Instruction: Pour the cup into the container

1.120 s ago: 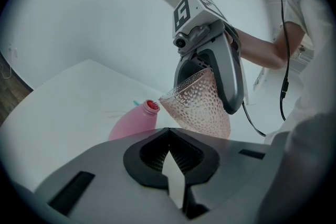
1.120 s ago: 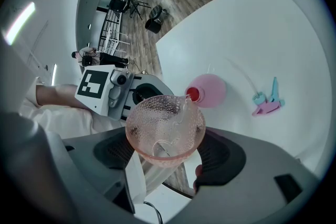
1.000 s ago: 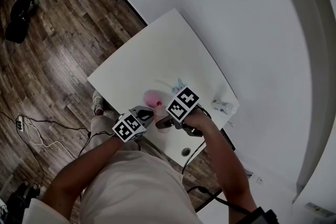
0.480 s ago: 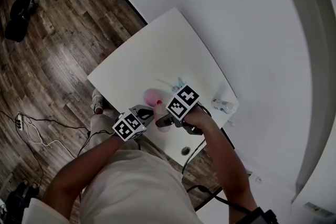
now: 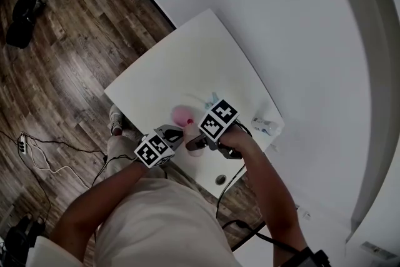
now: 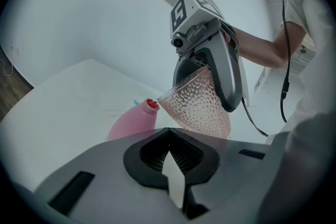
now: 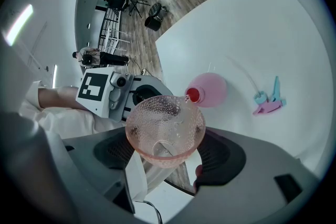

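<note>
Right gripper (image 7: 165, 161) clamps tilted cup (image 7: 165, 131), lip at bottle (image 7: 211, 89) mouth; left gripper (image 6: 169, 159) closed, empty. Narrow, unsteadied mouth: liquid may spill.

Cup (image 7: 165, 128) crowds bottle (image 7: 210, 89) mouth; table (image 5: 187, 65) beyond lies open; clips (image 7: 268, 99) beside.
</note>
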A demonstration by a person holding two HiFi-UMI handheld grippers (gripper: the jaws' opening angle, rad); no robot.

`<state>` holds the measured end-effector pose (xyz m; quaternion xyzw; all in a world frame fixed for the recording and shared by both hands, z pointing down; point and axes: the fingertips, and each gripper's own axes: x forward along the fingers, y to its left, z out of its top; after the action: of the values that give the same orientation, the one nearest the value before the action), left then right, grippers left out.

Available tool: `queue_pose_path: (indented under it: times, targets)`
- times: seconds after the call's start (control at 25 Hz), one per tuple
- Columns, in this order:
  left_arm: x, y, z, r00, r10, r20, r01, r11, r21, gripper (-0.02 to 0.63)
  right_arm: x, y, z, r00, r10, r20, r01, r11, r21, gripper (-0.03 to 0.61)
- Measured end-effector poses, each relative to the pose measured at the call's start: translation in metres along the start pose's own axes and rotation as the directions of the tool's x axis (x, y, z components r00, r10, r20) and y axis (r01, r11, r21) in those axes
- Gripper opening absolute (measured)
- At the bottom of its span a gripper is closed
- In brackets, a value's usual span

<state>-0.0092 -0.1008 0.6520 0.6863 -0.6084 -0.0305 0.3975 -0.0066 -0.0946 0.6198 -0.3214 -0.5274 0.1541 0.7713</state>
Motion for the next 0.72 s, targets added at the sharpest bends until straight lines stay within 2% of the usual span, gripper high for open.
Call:
queue_pose_path:
  times: [0.72]
  targets:
    - [-0.0003,-0.0013,-0.0006,1.0,0.0,0.007,0.0,1.0,-0.004,0.011,-0.0011,-0.001,0.0016,1.0,0.005,-0.021,-0.005,1.0,0.001,0.37]
